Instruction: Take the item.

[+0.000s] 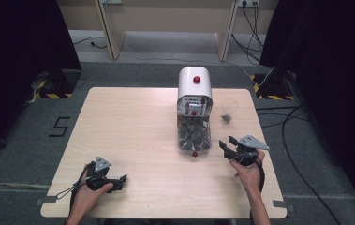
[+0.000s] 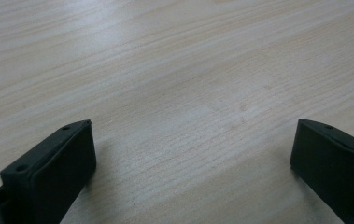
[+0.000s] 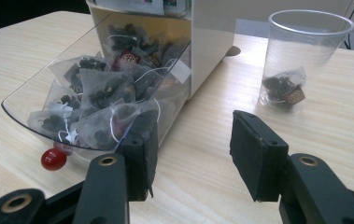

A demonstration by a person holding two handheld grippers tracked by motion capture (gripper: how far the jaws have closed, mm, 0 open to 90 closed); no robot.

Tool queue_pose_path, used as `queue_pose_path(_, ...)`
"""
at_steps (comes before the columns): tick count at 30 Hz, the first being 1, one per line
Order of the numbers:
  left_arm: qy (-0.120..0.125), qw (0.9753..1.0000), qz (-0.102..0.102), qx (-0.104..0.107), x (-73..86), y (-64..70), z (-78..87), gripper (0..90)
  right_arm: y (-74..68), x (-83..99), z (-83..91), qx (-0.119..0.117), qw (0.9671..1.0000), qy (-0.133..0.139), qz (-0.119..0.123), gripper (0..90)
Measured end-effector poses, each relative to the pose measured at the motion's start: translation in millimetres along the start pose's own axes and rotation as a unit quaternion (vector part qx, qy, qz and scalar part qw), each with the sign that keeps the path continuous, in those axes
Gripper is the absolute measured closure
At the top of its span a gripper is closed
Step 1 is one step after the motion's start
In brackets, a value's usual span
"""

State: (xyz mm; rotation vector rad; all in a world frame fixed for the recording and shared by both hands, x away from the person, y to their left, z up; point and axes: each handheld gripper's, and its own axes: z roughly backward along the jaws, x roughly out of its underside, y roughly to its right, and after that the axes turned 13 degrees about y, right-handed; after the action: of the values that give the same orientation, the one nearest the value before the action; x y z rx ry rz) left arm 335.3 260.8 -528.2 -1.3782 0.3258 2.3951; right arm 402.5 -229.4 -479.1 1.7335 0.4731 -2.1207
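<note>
Nearest the person, the left gripper (image 1: 121, 180) lies low on the pale wood-grain surface (image 1: 133, 131) at its near left corner, held in the left hand (image 1: 88, 192). In the left gripper view its black jaws stand wide apart with bare wood between them and nothing held; both jaws are cut off by the lower frame edge.

To the right, the right hand (image 1: 247, 171) holds the right gripper (image 1: 226, 144), its jaws likewise spread wide and holding nothing. In the right gripper view the right gripper (image 3: 191, 140) points between two things: the left jaw's tip sits just in front of the clear plastic tray (image 3: 34, 116) of the tea bag dispenser (image 1: 194, 105), overlapping its near corner, though contact cannot be told.

The tray is a curved transparent scoop heaped with mesh tea bags (image 3: 104, 100) of dark leaves, with white strings and small tags. A small red knob (image 3: 53, 159) shows under its front lip. The dispenser's body is white, rounded on top, with another red knob above; its upper part is cut off in the right gripper view.

Farther back right stands an upright clear plastic cup (image 3: 300, 58) with one tea bag (image 3: 282, 91) at its bottom, well apart from the right jaw and just beside the dispenser.
</note>
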Motion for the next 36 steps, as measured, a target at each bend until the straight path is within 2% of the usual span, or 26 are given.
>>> queue_pose_path(11,0.0,1.0,0.0,0.0,0.0,0.0,0.0,0.0,-2.1,4.6,9.8,0.007,1.0,-0.004,0.0,48.3)
queue_pose_path(23,0.0,1.0,-0.001,0.0,0.0,0.0,0.1,0.0,-6.4,9.9,21.6,0.013,0.9998,-0.012,-0.01,39.2)
queue_pose_path(36,0.0,1.0,-0.001,0.0,0.0,0.0,0.1,0.0,-14.3,16.0,28.2,0.004,0.9998,-0.017,-0.009,36.3)
